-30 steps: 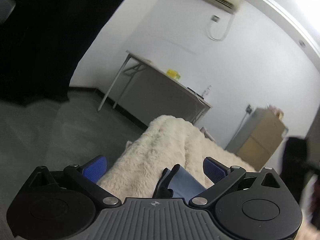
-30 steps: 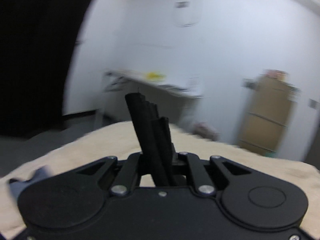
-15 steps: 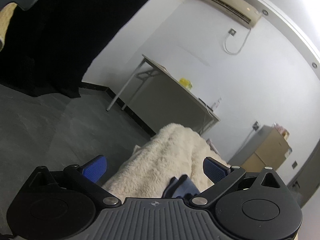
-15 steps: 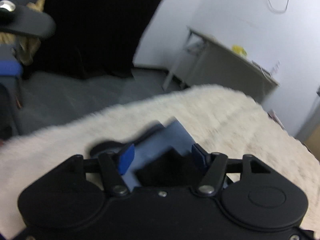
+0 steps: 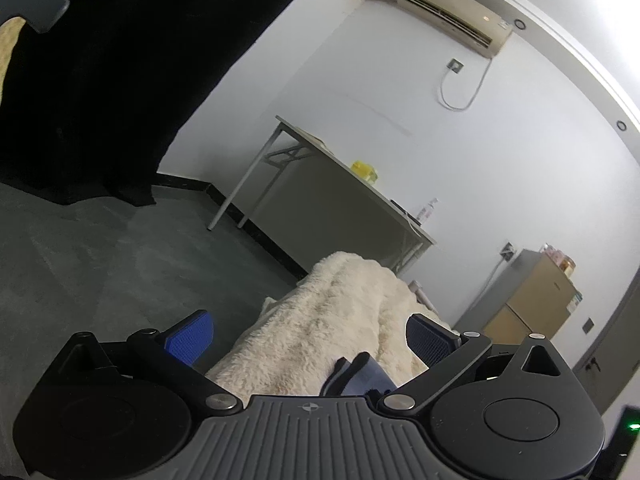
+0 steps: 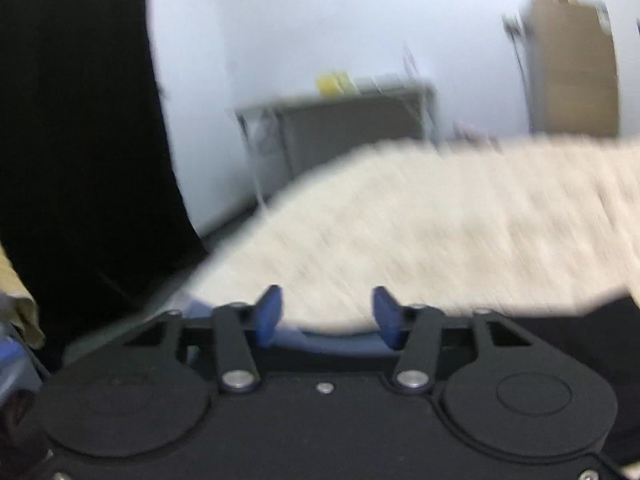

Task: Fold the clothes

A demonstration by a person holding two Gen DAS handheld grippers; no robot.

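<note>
A fluffy cream blanket [image 5: 340,320] covers the work surface. On it lies a blue-grey garment [image 5: 366,376] with black trim, low between the fingers of my left gripper [image 5: 308,338], which stands wide open and touches nothing. The right wrist view is motion-blurred. There my right gripper [image 6: 327,314] hangs over the blanket [image 6: 440,232] with its jaws closing and nothing between the blue pads [image 6: 269,312]. A strip of the blue garment [image 6: 332,340] shows just under them. Dark cloth [image 6: 600,340] lies at the right edge.
A grey folding table [image 5: 320,184] with a yellow object [image 5: 365,170] stands by the white back wall. A tan cabinet [image 5: 532,300] is at the right, a black curtain [image 5: 100,80] at the left. Grey carpet [image 5: 100,260] surrounds the blanket-covered surface.
My right gripper let go of the black cloth it was pinching, opened, then narrowed again while swinging down over the blanket. The left gripper stayed open and almost still.
</note>
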